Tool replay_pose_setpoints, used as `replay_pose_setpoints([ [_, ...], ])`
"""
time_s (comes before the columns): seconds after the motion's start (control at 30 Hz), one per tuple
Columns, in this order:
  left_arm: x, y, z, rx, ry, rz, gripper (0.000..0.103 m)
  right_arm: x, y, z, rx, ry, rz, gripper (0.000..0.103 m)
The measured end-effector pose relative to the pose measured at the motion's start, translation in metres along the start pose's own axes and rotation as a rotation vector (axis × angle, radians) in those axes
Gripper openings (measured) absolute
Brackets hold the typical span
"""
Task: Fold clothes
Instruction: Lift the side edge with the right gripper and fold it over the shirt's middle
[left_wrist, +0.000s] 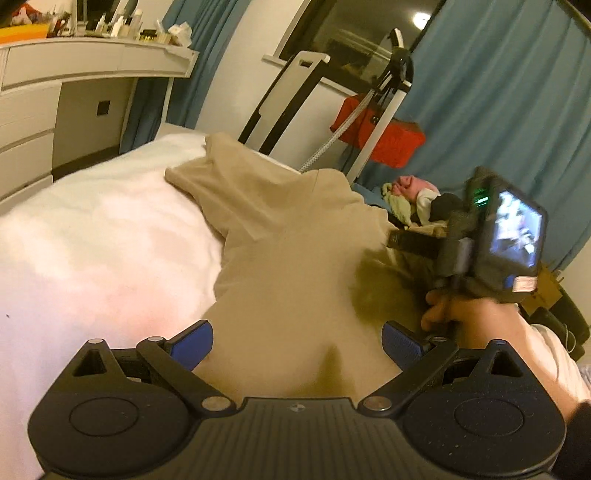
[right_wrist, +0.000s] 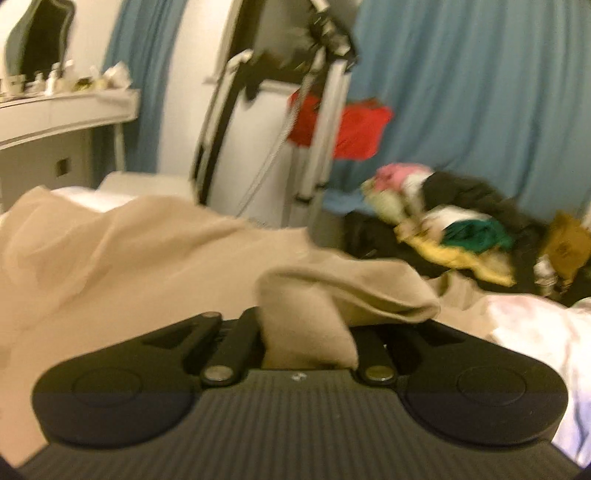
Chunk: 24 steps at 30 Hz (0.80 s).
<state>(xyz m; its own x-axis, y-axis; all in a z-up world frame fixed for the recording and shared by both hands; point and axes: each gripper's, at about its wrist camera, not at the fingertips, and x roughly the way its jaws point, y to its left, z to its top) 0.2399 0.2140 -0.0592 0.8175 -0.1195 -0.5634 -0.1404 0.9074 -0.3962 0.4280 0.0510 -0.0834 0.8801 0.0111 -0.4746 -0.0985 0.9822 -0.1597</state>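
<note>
Left gripper (left_wrist: 295, 341) jaws spread, empty; right gripper (right_wrist: 306, 332) jaws parted, fold of beige cotton garment (left_wrist: 295, 258) between them. Garment rumpled on white bed (left_wrist: 92, 240); folding barely begun.

A garment (left_wrist: 295, 258) lies spread across the bed (left_wrist: 92, 251), with a heap of clothes (right_wrist: 454, 221) beyond its right edge. A dresser (left_wrist: 74, 92) stands behind at left, curtains (left_wrist: 498, 110) behind at right.

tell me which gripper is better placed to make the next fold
Right: a fold of the beige garment sits between the jaws of the right gripper; the left gripper hangs open, empty, above it.
</note>
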Motion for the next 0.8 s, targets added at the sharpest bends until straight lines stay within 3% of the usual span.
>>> replay_pose_setpoints([
  [0.03, 0.001, -0.001, -0.001, -0.001, 0.001, 0.000, 0.099, -0.006, -0.004, 0.002, 0.026, 0.008, 0.049, 0.058],
  [0.07, 0.001, -0.002, -0.003, -0.002, 0.004, -0.004, 0.098, -0.014, -0.008, 0.004, 0.054, 0.014, 0.100, 0.085],
  [0.1, 0.002, -0.003, -0.004, -0.004, 0.008, -0.010, 0.098, -0.026, -0.010, 0.005, 0.098, 0.004, 0.155, 0.088],
  [0.17, 0.001, -0.005, -0.005, 0.000, 0.010, -0.021, 0.098, -0.055, -0.024, 0.007, 0.182, -0.017, 0.248, 0.088],
  [0.23, -0.003, -0.008, -0.006, 0.014, -0.001, -0.027, 0.098, -0.089, -0.037, 0.006, 0.227, -0.051, 0.278, 0.088],
  [0.4, -0.016, -0.016, -0.010, 0.047, -0.018, -0.032, 0.098, -0.188, -0.082, -0.012, 0.322, -0.126, 0.272, 0.089],
  [0.57, -0.035, -0.035, -0.025, 0.121, -0.008, -0.065, 0.097, -0.289, -0.119, -0.068, 0.362, -0.109, 0.229, 0.088],
  [0.67, -0.050, -0.046, -0.037, 0.172, 0.018, -0.077, 0.097, -0.326, -0.134, -0.102, 0.392, -0.054, 0.187, 0.088],
  [0.8, -0.084, -0.047, -0.059, 0.147, 0.124, -0.144, 0.097, -0.353, -0.147, -0.128, 0.430, -0.038, 0.169, 0.088],
])
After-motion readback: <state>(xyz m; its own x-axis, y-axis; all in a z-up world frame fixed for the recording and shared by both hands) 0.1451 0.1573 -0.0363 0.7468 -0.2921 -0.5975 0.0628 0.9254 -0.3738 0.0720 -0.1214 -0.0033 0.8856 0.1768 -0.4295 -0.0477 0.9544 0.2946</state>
